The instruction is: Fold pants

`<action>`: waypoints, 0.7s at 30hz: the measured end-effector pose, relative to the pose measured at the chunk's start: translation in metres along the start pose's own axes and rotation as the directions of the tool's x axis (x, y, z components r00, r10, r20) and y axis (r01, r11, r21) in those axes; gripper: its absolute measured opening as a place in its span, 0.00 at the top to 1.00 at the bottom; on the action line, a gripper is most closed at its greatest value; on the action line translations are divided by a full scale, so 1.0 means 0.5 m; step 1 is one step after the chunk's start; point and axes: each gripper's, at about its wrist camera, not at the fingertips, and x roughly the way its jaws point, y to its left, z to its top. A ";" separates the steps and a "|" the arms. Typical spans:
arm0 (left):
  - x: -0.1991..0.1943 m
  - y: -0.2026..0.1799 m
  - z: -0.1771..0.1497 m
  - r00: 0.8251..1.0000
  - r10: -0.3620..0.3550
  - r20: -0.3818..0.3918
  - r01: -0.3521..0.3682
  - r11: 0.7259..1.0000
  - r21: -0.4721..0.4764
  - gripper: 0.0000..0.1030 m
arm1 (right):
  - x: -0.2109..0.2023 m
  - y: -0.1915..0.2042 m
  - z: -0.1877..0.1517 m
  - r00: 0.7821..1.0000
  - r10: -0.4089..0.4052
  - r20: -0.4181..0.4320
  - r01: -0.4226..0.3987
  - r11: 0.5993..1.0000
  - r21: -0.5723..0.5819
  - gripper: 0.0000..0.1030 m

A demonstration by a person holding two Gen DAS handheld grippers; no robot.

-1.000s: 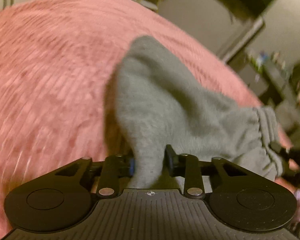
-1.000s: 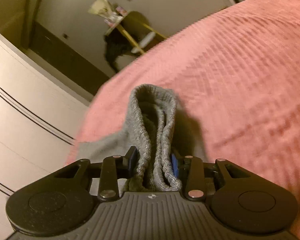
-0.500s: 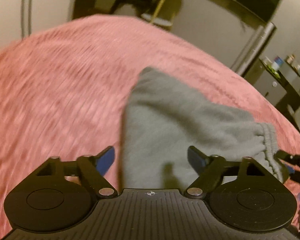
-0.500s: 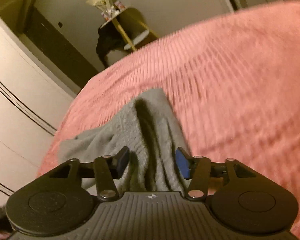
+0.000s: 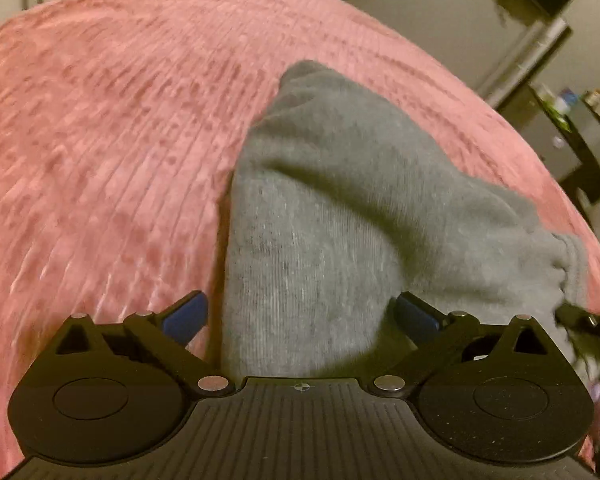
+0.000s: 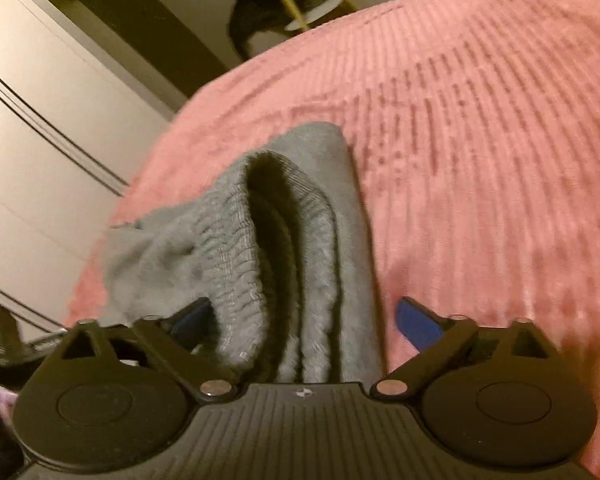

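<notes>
Grey sweatpants (image 5: 340, 200) lie bunched on a pink ribbed bedspread (image 5: 100, 140). My left gripper (image 5: 300, 312) straddles a fold of the grey cloth; its jaws are opening, and the blue pads (image 5: 186, 316) stand clear of the fabric. In the right wrist view the ribbed waistband of the pants (image 6: 236, 248) lies folded over on itself. My right gripper (image 6: 304, 316) is open around it, and its right pad (image 6: 416, 320) is well off the cloth. The right gripper's tip (image 5: 580, 320) shows at the waistband in the left wrist view.
The bedspread (image 6: 480, 140) stretches wide beyond the pants. A white wardrobe (image 6: 40, 120) stands beside the bed, close to the waistband end. A small yellow-legged table (image 6: 300, 12) and dark shelving with bottles (image 5: 580, 140) stand past the bed edges.
Both grippers were shut on the grey cloth and have let go, jaws spreading wide. The pants have dropped onto the bedspread, and both grippers have moved lower.
</notes>
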 end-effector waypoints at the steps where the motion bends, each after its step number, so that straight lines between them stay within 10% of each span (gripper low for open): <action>1: 0.001 0.000 0.003 1.000 -0.021 -0.002 0.021 1.000 0.015 0.01 | 0.007 -0.005 0.007 0.999 0.041 -0.013 -0.041 0.999 0.018 0.34; 7: 0.028 -0.002 0.029 0.994 -0.113 -0.006 0.113 0.993 -0.018 0.08 | 0.050 -0.019 0.031 0.991 0.109 -0.075 -0.105 0.993 0.057 0.29; 16: -0.004 -0.011 0.058 0.981 -0.181 0.072 0.185 0.982 -0.048 0.65 | 0.042 0.059 0.042 1.000 0.025 0.002 -0.025 1.000 -0.001 0.48; 21: -0.054 -0.024 0.114 0.964 -0.184 0.192 0.205 0.974 -0.096 0.66 | 0.017 0.086 0.109 0.993 0.064 0.103 -0.067 0.998 0.022 0.46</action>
